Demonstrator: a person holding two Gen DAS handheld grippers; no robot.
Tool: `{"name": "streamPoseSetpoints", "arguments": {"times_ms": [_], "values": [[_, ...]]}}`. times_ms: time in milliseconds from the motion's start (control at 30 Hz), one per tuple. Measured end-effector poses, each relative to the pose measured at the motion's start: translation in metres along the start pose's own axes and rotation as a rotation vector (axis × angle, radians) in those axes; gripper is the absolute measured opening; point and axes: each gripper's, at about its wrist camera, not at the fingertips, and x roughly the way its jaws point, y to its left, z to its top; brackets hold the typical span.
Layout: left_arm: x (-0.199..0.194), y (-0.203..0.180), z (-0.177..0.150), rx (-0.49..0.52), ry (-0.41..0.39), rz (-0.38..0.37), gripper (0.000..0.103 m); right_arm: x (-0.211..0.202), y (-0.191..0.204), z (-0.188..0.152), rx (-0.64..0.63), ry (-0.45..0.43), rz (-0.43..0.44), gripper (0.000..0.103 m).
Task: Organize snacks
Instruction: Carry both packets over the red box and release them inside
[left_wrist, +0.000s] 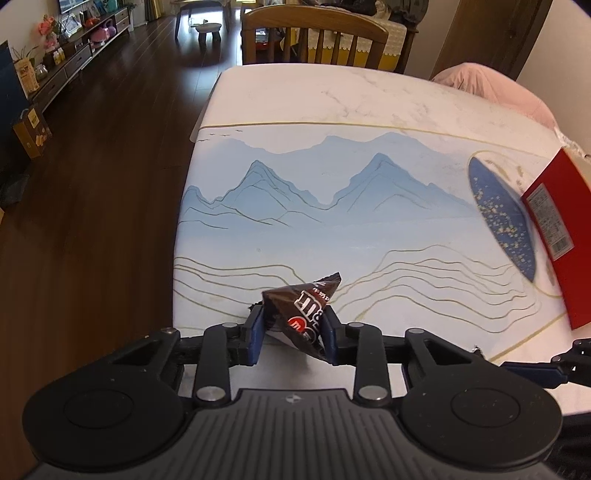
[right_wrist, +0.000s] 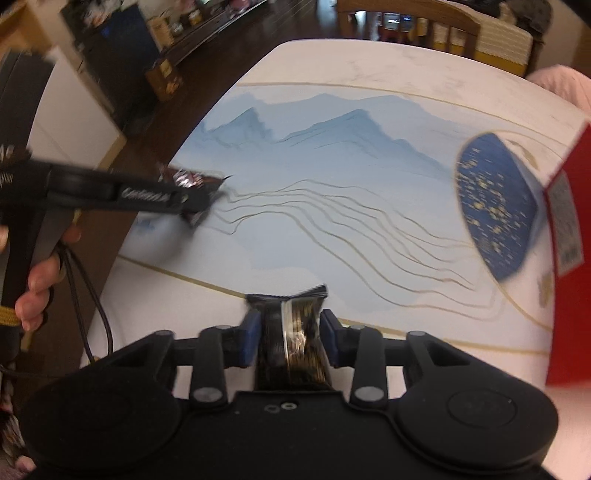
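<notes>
Both grippers are loaded: left gripper (left_wrist: 293, 332) has its jaws pinching a dark brown crinkly foil snack packet (left_wrist: 301, 310), right gripper (right_wrist: 290, 332) clamps a black-and-gold wrapped snack bar (right_wrist: 295, 332). I'd carry both toward the red cardboard box (left_wrist: 554, 229) at 3 o'clock on the tabletop (left_wrist: 295, 229), keeping the grip light so the foil doesn't slip or crush.
</notes>
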Motion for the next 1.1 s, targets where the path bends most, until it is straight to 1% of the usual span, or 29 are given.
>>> {"name": "streamPoseSetpoints", "arguments": {"times_ms": [33,133,200,233,267,333,367,400,433,467,500,600,800,833,867,933,1100], "values": [[-0.003,0.000,0.000,-0.010,0.002,-0.004,0.031,-0.003,-0.004,-0.001,0.009,-0.004,0.010,0.033],[-0.008,-0.002,-0.004,-0.033,0.012,-0.025,0.031,-0.004,-0.010,-0.005,-0.003,0.000,0.003,0.033],[-0.010,-0.005,-0.008,-0.031,0.014,-0.020,0.031,-0.003,-0.012,-0.005,0.009,0.006,0.003,0.035],[-0.012,-0.006,-0.010,-0.032,0.017,-0.022,0.031,-0.001,-0.013,-0.004,0.017,0.011,0.009,0.038],[-0.013,-0.006,-0.012,-0.034,0.019,-0.025,0.031,-0.001,-0.012,-0.003,0.015,0.012,0.012,0.039],[-0.017,-0.007,-0.016,-0.037,0.018,-0.029,0.031,-0.001,-0.010,-0.005,0.001,0.009,0.003,0.046],[-0.020,-0.007,-0.019,-0.041,0.019,-0.032,0.031,0.000,-0.009,-0.006,-0.002,0.010,0.003,0.047],[-0.023,-0.007,-0.022,-0.045,0.018,-0.035,0.031,0.001,-0.008,-0.006,-0.002,0.011,0.006,0.054],[-0.026,-0.006,-0.025,-0.049,0.016,-0.036,0.031,0.002,-0.007,-0.005,-0.004,0.009,0.006,0.066],[-0.029,-0.005,-0.028,-0.052,0.013,-0.038,0.030,0.002,-0.004,-0.005,-0.011,0.001,0.002,0.071],[-0.034,-0.004,-0.032,-0.056,0.009,-0.040,0.030,0.002,-0.001,-0.006,-0.028,-0.010,-0.003,0.074],[-0.046,0.000,-0.043,-0.074,0.002,-0.041,0.030,0.012,0.009,-0.004,-0.090,0.008,-0.022,0.073],[-0.067,0.005,-0.061,-0.105,-0.019,-0.033,0.030,0.030,0.023,-0.007,-0.169,0.049,-0.058,0.056],[-0.070,0.005,-0.063,-0.104,-0.023,-0.028,0.030,0.031,0.024,-0.007,-0.173,0.052,-0.061,0.051],[-0.072,0.004,-0.065,-0.101,-0.028,-0.022,0.030,0.032,0.025,-0.008,-0.176,0.051,-0.065,0.050],[-0.077,0.003,-0.070,-0.095,-0.035,-0.012,0.030,0.031,0.027,-0.008,-0.195,0.043,-0.077,0.042],[-0.083,-0.003,-0.077,-0.078,-0.046,-0.002,0.030,0.027,0.030,-0.011,-0.208,0.032,-0.098,0.036]]}}
